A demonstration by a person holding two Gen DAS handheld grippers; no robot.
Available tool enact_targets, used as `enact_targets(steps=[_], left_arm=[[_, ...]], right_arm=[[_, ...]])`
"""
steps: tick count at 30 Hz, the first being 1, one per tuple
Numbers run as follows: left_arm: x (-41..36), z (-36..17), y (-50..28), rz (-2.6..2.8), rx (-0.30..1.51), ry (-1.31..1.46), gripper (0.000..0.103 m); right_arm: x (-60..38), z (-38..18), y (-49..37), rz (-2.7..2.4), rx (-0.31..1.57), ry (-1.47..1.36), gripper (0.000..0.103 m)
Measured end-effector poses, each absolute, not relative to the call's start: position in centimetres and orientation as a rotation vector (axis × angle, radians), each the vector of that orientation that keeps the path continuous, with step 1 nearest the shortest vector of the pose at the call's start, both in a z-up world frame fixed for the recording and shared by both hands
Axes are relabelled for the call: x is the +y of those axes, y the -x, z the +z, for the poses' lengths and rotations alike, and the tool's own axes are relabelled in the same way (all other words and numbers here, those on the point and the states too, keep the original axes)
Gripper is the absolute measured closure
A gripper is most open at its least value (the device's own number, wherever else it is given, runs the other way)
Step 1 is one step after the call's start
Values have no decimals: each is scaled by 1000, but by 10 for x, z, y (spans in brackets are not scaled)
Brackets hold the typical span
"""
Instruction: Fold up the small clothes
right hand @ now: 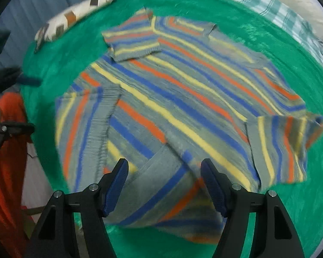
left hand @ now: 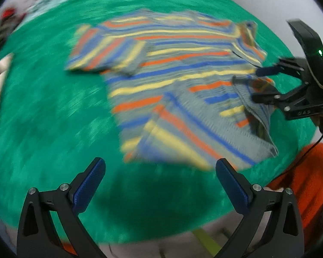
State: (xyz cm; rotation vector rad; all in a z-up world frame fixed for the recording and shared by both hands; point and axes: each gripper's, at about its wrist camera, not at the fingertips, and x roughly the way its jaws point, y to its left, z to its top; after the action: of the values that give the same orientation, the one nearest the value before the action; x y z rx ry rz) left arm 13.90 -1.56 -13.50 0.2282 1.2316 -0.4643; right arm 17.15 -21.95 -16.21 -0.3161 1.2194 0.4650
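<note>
Striped sweater [right hand: 183,107] sprawls on the green blanket [right hand: 290,193], margins free; left gripper [left hand: 160,172] wide, right gripper [right hand: 164,172] straddling the hem, not pinching.

A striped sweater [left hand: 172,81] lies on a green cover [left hand: 43,118], one sleeve folded over its left part. The left gripper [left hand: 160,172] hangs above the near hem with jaws wide apart and nothing between them. At the right, the right gripper [left hand: 259,83] straddles the sweater's edge.

ribbed knit striped sweater [right hand: 183,99] on fuzzy green blanket [right hand: 258,17]
</note>
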Motion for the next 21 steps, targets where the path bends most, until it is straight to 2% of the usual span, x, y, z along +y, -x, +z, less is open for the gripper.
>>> enact_targets(steps=[2,3,4,6,7,9,10,11,12,13,16,21], left_arm=[[-35,-152,-156,-490,1235,-294,2],[-45,-161,-165,-490,1232,-331,2],[-51,-168,-171,-489,1233,-356,3],[-60,-182,-182,-488,1248,-380,13],[-62,-186,-185,-496,1266,-374,23],[-65,-187,-188,-520,1270,-343,28],[-66,-186,-187,-528,1262,-340,39],[-68,-185,-186,-539,1259,-338,60],[-70,-182,-183,-562,1256,-336,72],[-70,-181,-181,-573,1255,-333,93],[-67,-169,-168,-603,1205,-333,98],[-29,-128,-122,-731,1103,-322,98]], right_arm=[[-224,-170,-186,457,1240,308,45],[-225,-171,-190,456,1247,299,53],[-226,-172,-192,466,1256,282,67],[-228,-167,-193,486,1252,268,86],[-231,-163,-191,487,1240,269,90],[-241,-149,-178,492,1208,252,93],[-243,-144,-173,487,1197,248,93],[-246,-136,-166,483,1181,239,94],[-254,-126,-154,482,1157,221,94],[-257,-119,-146,480,1140,208,94],[-277,-93,-111,470,1083,138,94],[-307,-73,-51,429,1051,93,94]])
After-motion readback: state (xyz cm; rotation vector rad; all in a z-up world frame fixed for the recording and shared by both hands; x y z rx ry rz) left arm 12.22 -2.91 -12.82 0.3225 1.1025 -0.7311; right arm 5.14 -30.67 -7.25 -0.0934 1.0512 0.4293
